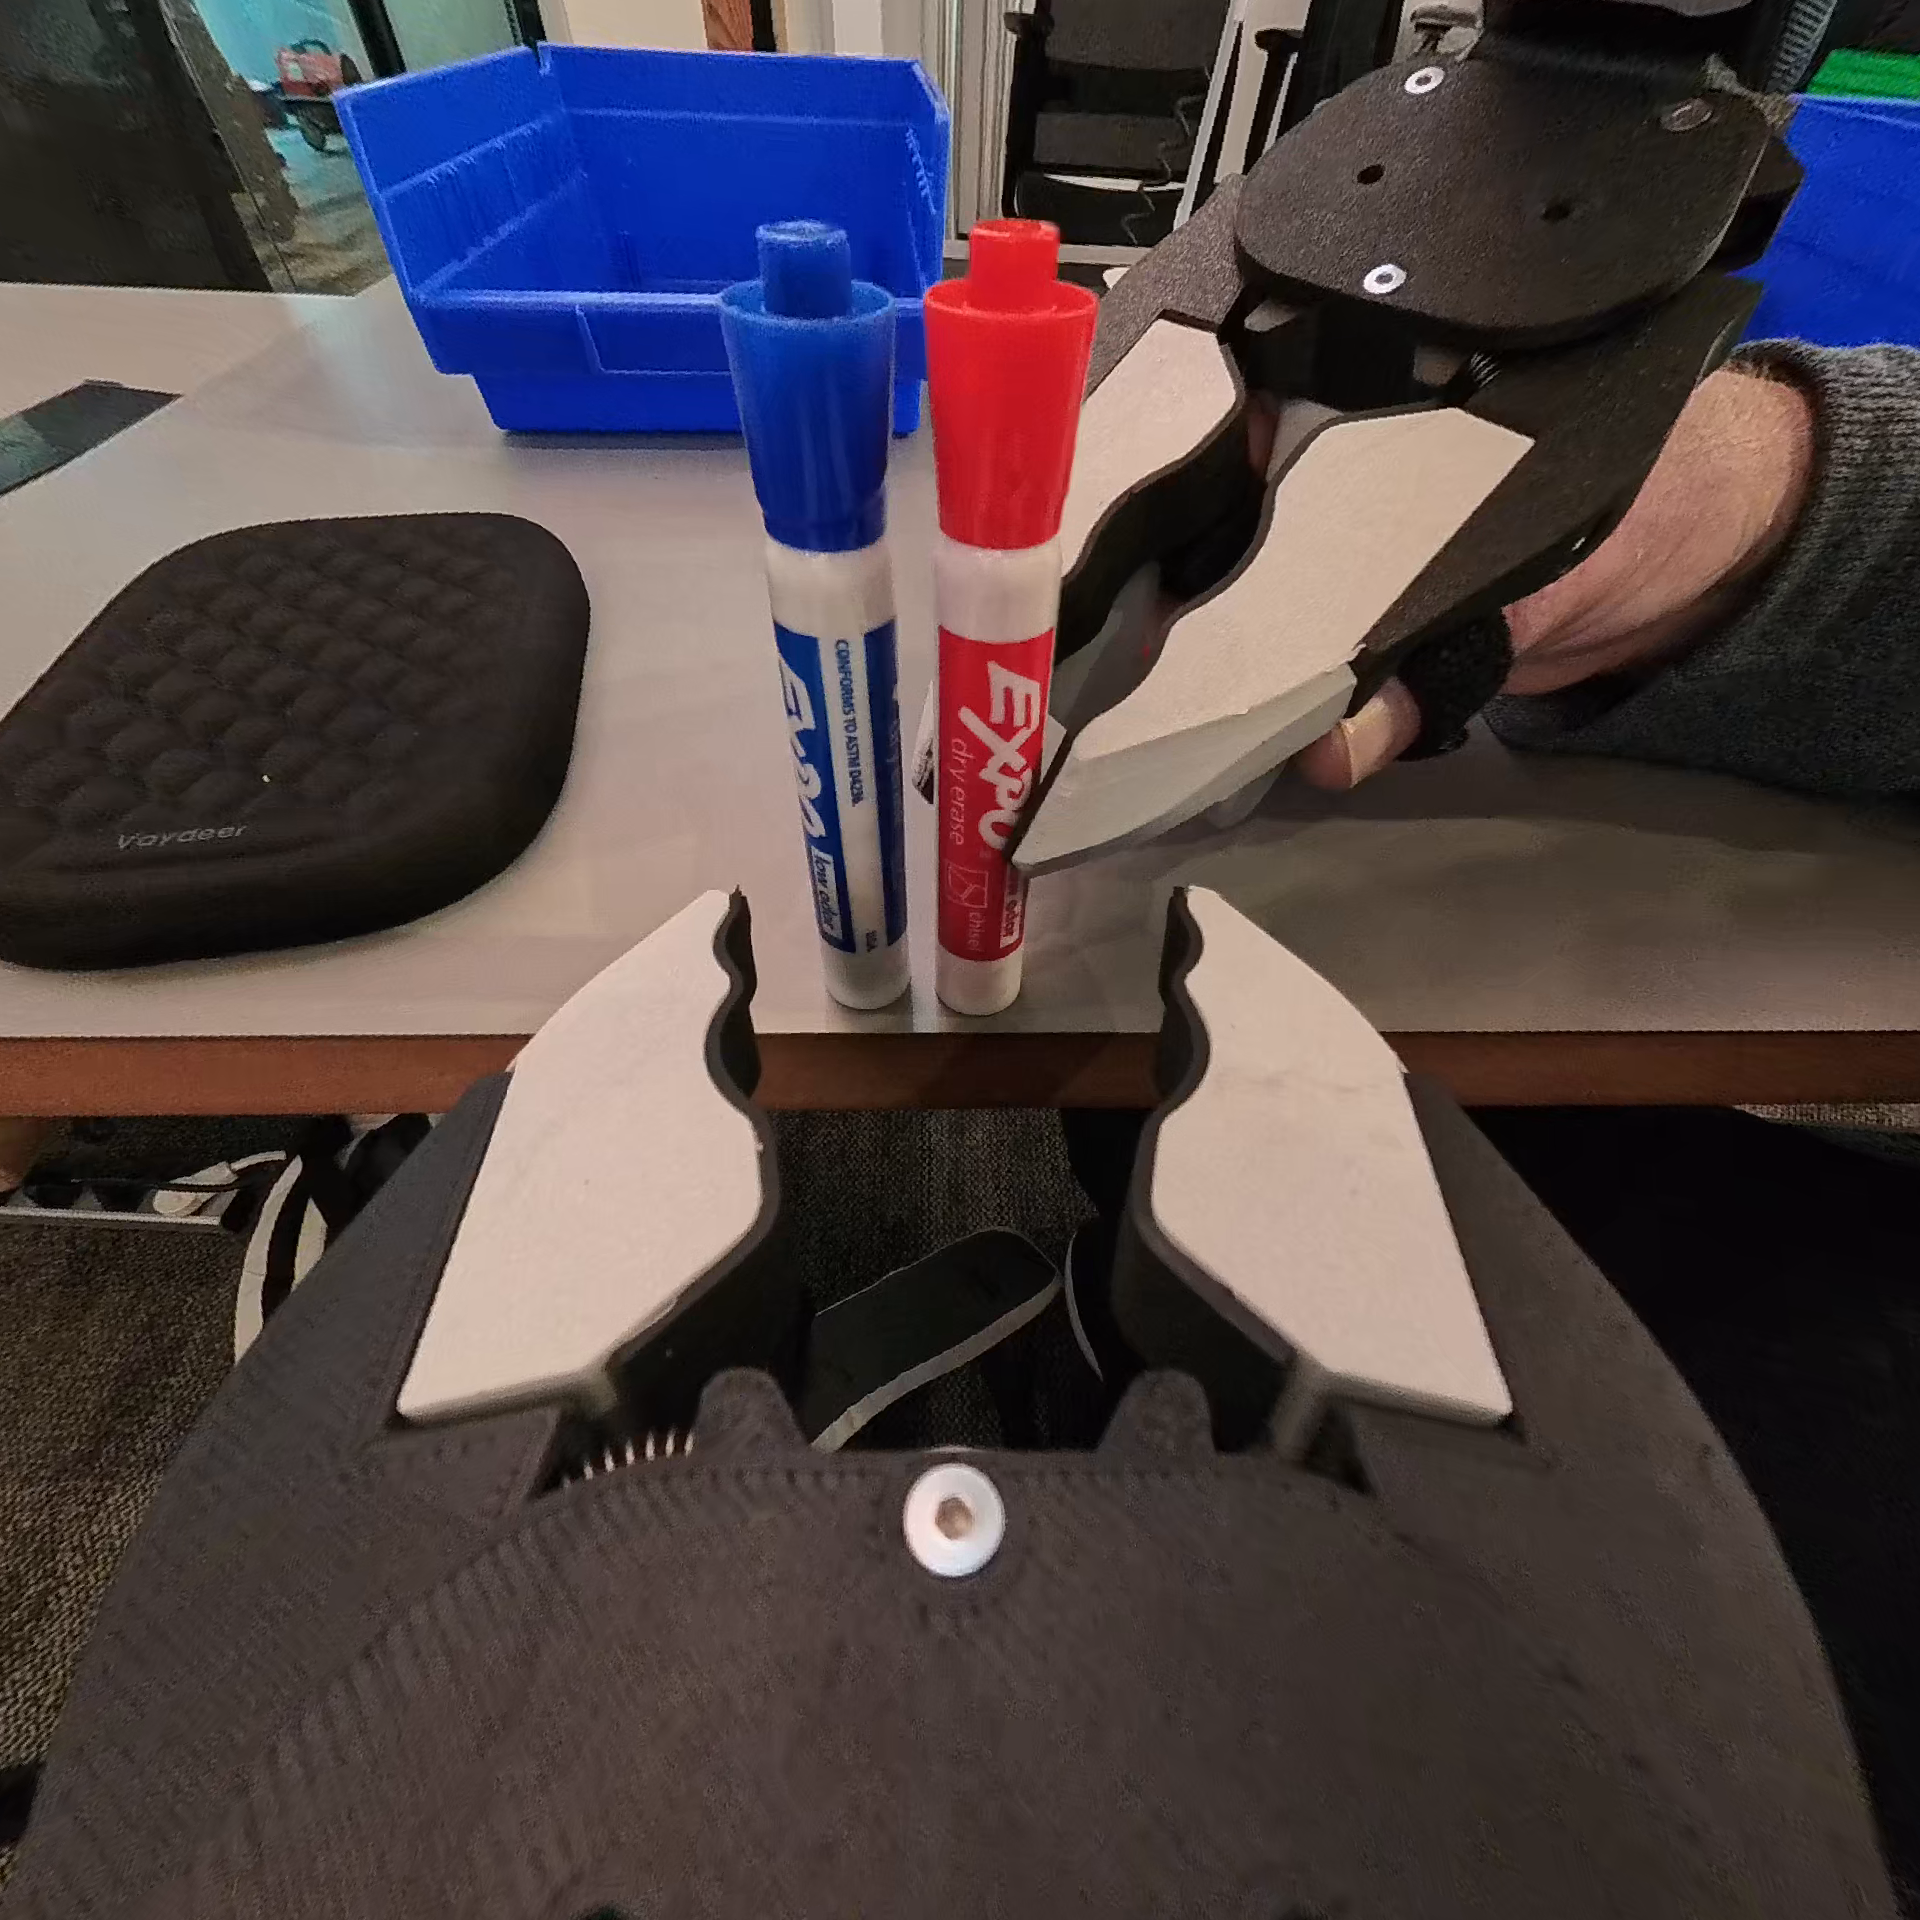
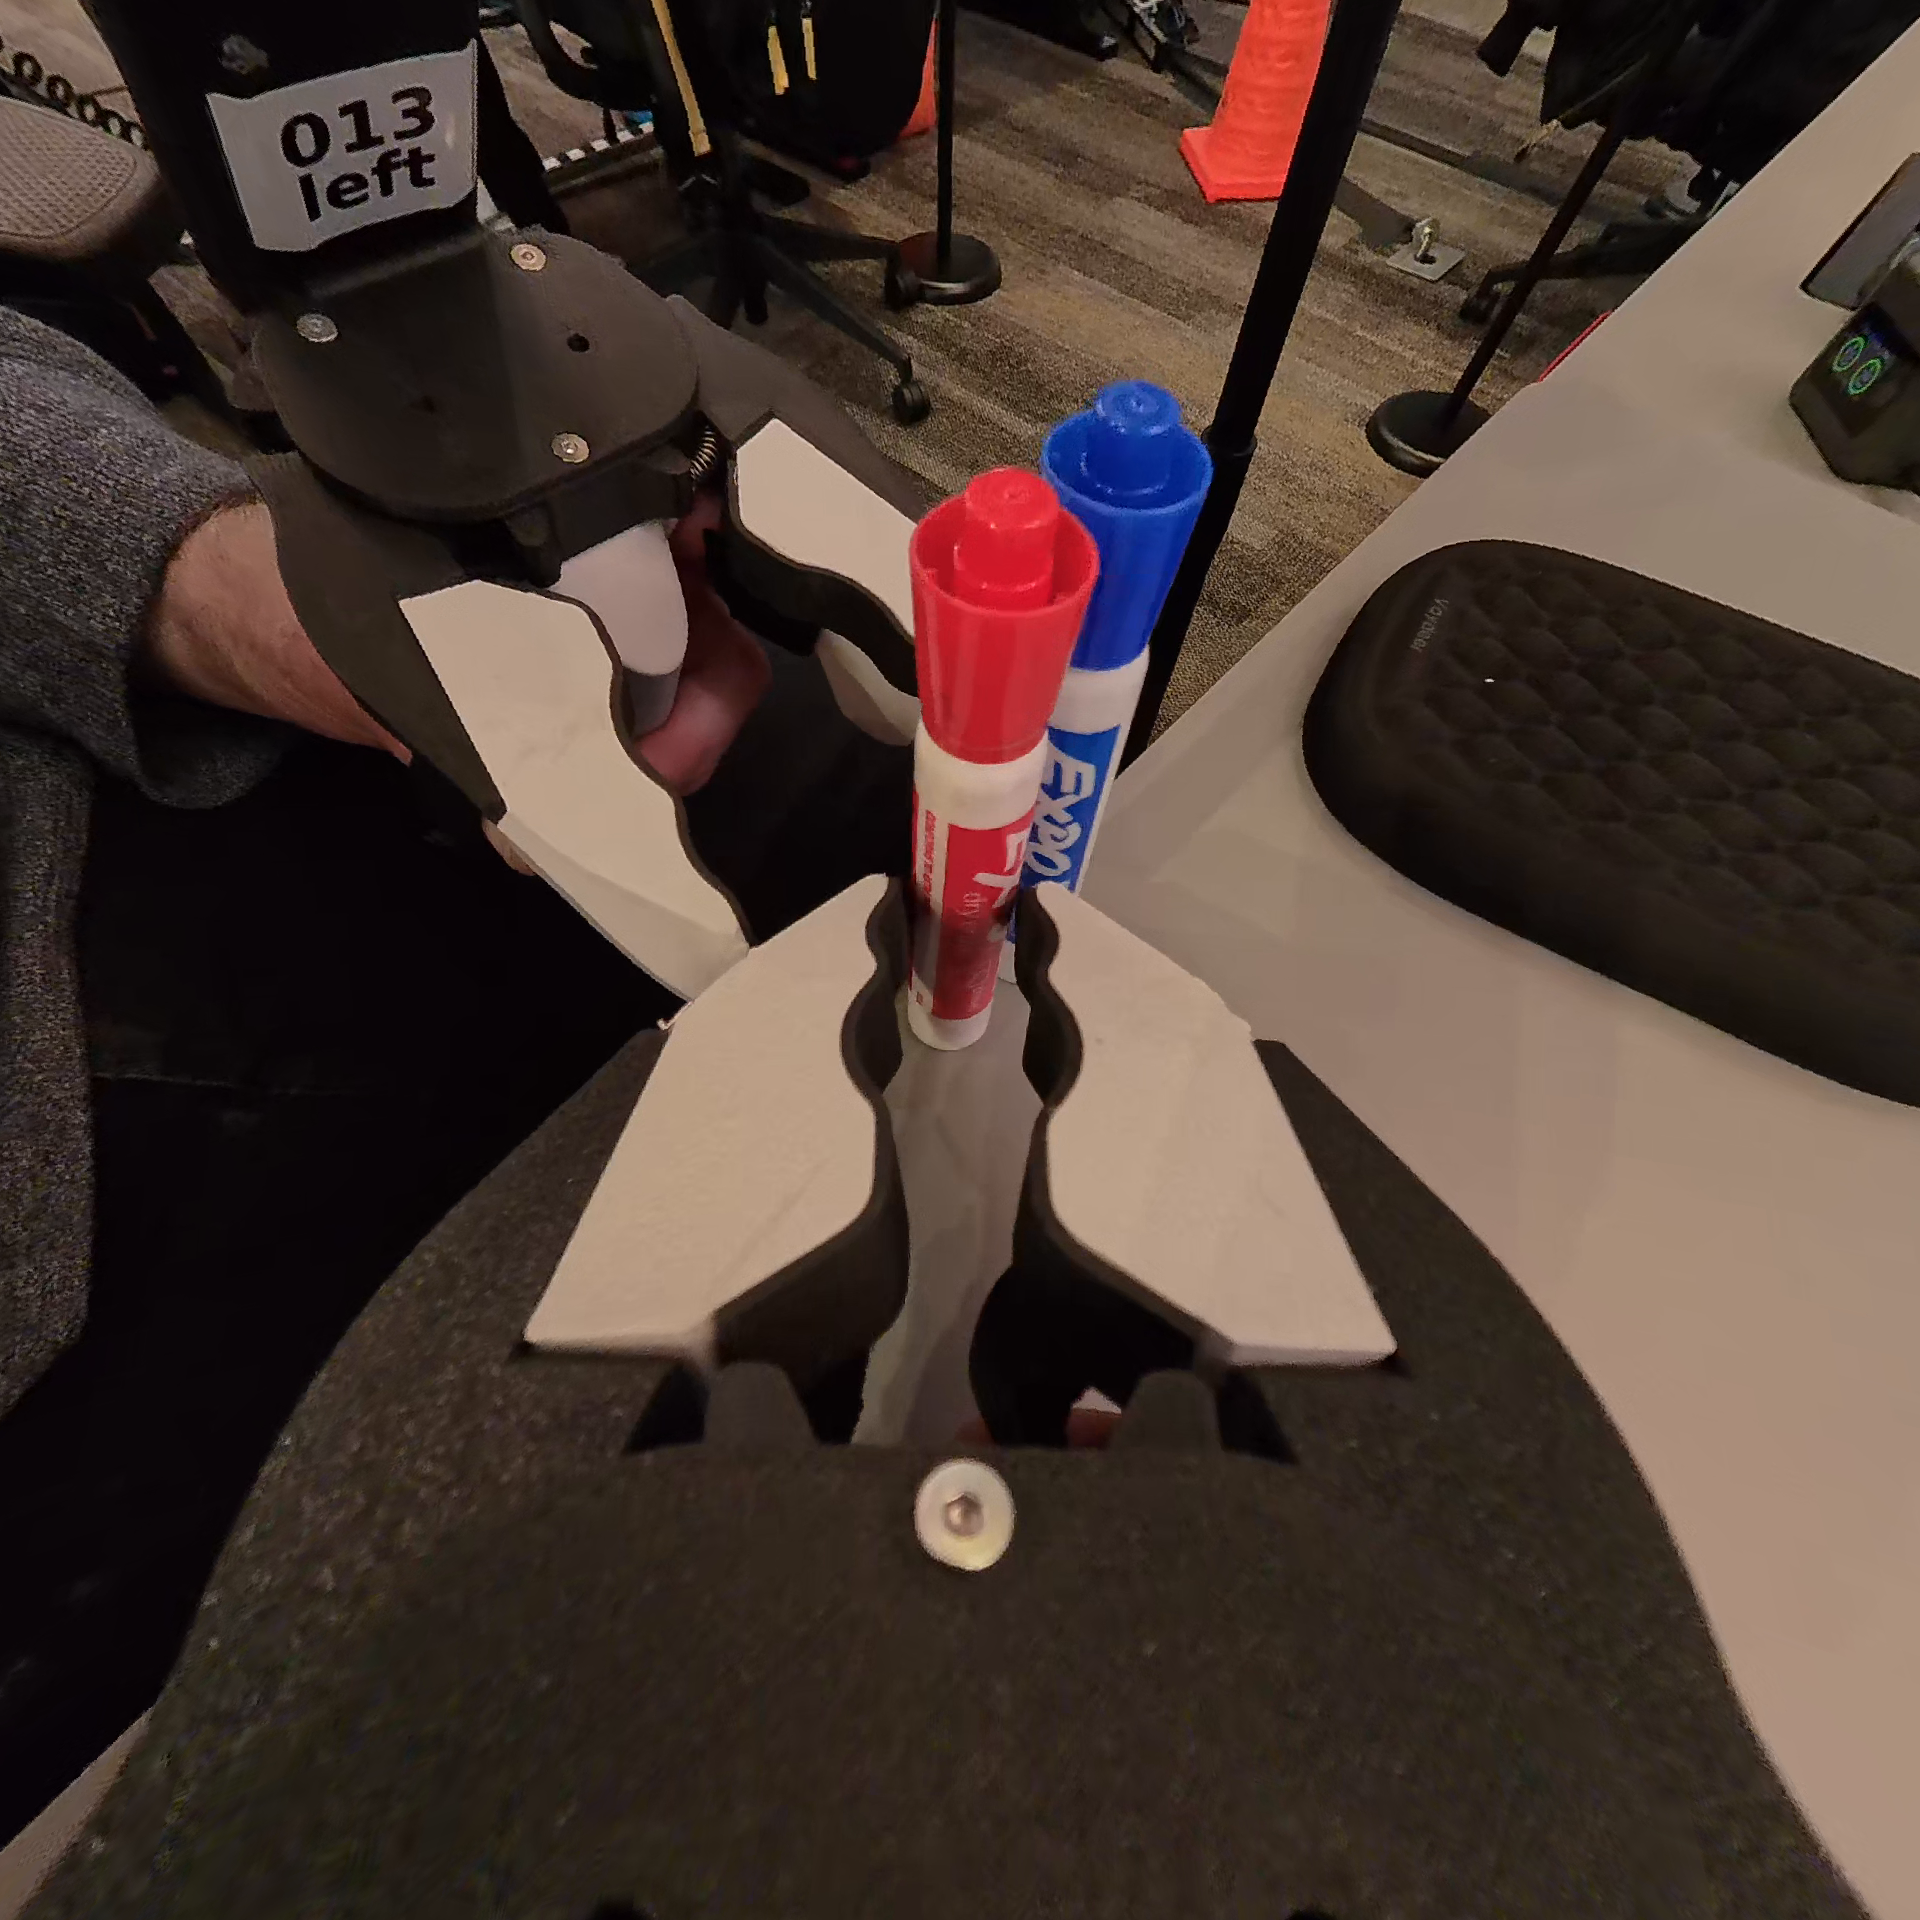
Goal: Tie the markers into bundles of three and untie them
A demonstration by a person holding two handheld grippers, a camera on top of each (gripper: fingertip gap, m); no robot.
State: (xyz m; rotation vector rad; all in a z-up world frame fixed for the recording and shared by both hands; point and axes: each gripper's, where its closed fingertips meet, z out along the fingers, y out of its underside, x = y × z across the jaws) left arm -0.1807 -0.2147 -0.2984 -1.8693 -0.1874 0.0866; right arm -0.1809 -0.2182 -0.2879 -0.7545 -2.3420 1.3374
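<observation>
Two markers stand up side by side at the table (image 1: 312,436) edge. The right gripper (image 2: 961,909) pinches the red marker (image 1: 992,623) low, likely to steady it. The left gripper (image 1: 956,904) waits wide open, just before the blue marker (image 1: 831,623).

2 markers (image 1: 920,644) upright at table (image 1: 312,436) edge | bin (image 1: 623,208) behind | pad (image 1: 270,727) left (flat)

Grey table (image 1: 312,436), carpeted floor (image 2: 1091,260), orange cone (image 2: 1262,99) behind.
</observation>
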